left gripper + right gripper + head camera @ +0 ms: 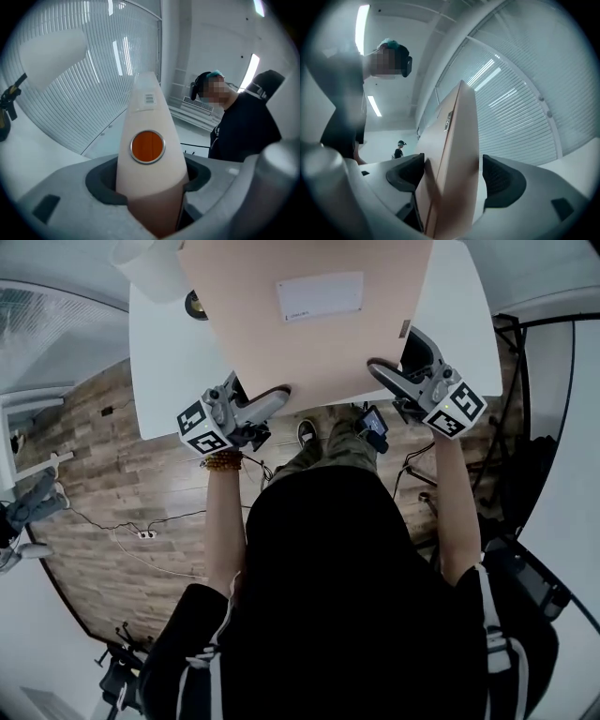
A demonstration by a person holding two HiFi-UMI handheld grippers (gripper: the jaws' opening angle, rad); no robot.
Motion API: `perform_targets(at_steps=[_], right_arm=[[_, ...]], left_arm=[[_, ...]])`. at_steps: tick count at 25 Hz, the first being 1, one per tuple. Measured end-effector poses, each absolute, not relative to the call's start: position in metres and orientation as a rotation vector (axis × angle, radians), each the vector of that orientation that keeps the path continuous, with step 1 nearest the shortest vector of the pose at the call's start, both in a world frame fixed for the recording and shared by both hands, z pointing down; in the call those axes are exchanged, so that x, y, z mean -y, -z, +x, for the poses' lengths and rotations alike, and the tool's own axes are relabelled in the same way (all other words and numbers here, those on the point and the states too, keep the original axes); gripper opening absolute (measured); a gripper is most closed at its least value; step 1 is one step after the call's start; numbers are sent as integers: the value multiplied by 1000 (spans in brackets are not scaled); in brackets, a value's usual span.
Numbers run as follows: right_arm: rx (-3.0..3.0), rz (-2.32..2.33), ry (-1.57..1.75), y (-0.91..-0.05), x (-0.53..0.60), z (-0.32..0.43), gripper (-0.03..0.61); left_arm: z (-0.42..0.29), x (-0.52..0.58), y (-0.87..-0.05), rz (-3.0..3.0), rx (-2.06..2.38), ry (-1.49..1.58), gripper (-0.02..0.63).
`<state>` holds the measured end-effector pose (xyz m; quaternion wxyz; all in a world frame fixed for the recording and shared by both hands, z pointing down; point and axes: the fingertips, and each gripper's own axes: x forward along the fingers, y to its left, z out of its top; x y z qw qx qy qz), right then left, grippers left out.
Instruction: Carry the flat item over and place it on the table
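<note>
Head view, over the white table (169, 362): tan flat item (309, 334) gripped at its near edge, clamped by left gripper (279, 393), loose between parted pads of right gripper (377, 367). Carried over, seemingly; lying flat and left-side release yet to come.

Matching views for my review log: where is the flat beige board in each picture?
Head view: beige board top centre, overlapping the white table.
Left gripper view: centre, edge-on, narrowing upward.
Right gripper view: centre, edge-on, from bottom edge to mid-frame.
Shared landmark: the board's white label, visible in all three.
</note>
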<state>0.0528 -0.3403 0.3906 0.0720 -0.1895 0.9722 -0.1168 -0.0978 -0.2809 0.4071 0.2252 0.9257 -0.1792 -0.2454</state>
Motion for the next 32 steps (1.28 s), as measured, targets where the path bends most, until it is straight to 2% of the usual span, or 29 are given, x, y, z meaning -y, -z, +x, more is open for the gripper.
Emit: perform_targets(at_steps=[5, 10, 16, 20, 32], right_arm=[[-2887, -146, 709, -387, 312, 31, 341], [-2904, -290, 793, -399, 323, 30, 318], [-2986, -456, 822, -424, 341, 40, 319], [-2934, -542, 859, -424, 355, 49, 319], [-2881, -655, 988, -447, 398, 63, 319]], left_arm=[[-99, 278, -403, 2551, 363, 687, 296], [-95, 301, -430, 2461, 531, 525, 339], [-87, 314, -443, 2457, 646, 407, 341], [-85, 337, -451, 2388, 747, 411, 376], [-79, 385, -472, 2296, 930, 436, 403]])
